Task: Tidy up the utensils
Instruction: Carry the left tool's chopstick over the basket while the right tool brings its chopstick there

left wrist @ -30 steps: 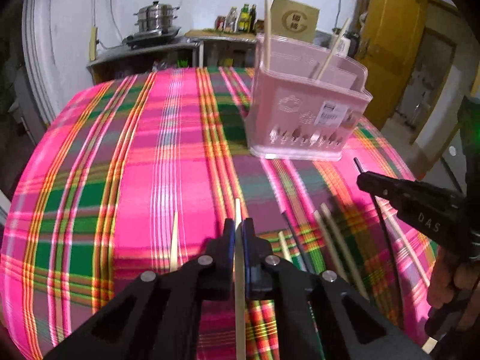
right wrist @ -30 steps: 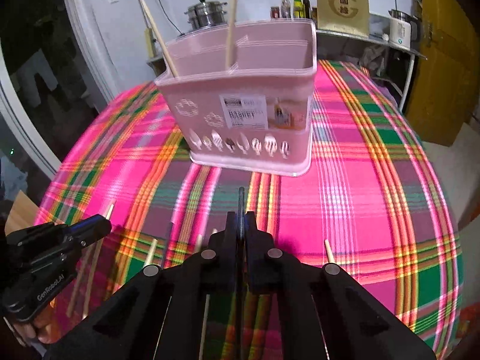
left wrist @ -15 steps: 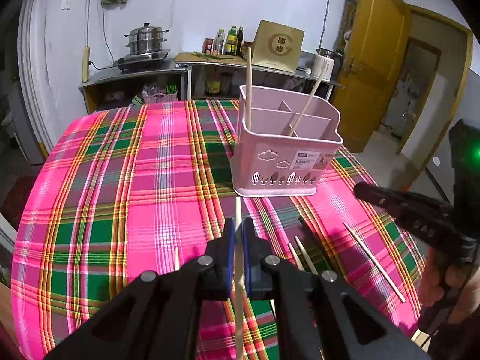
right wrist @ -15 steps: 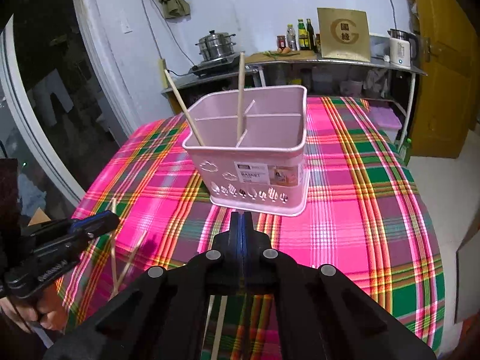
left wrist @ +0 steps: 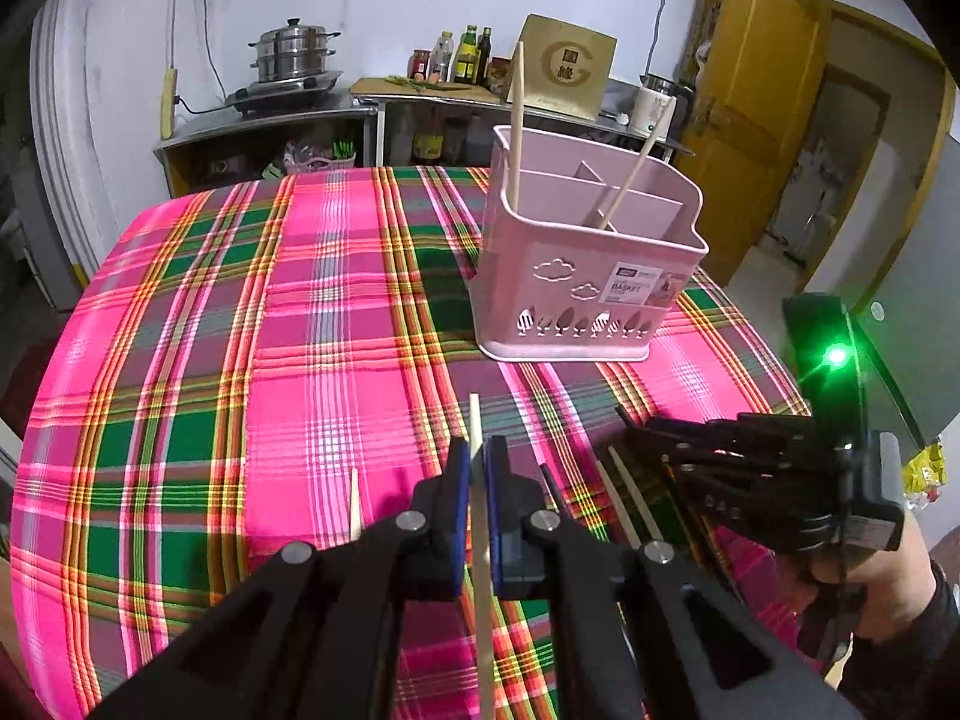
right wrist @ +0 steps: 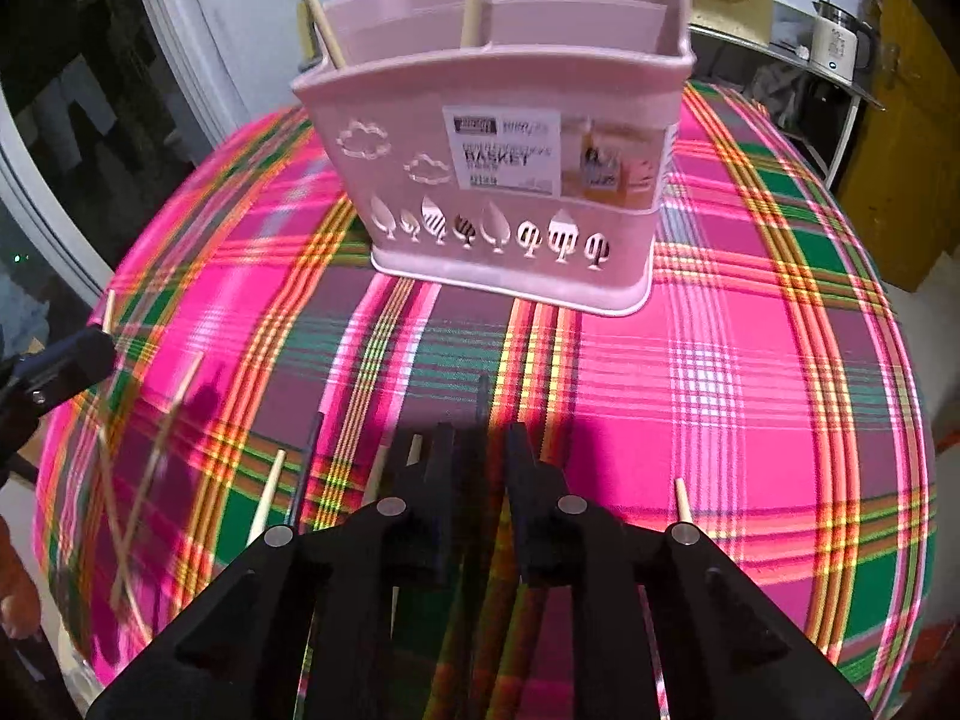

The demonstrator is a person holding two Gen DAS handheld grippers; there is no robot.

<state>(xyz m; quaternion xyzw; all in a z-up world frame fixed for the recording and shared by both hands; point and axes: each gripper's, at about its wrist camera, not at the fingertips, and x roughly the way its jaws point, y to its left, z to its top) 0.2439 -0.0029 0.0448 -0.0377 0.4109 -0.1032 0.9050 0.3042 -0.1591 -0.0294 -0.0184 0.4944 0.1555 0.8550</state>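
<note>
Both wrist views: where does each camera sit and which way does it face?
Left wrist: on the left hand-held gripper, facing down over a clamped chopstick toward the pink basket; right hand visible.
Right wrist: on the right hand-held gripper, jaws opening, facing the basket close; left gripper's tip at left edge.
Shared: basket, plaid tablecloth, loose chopsticks.

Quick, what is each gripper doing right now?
Left gripper: shut on a pale wooden chopstick.
Right gripper: jaws opening, a dark chopstick between them.
</note>
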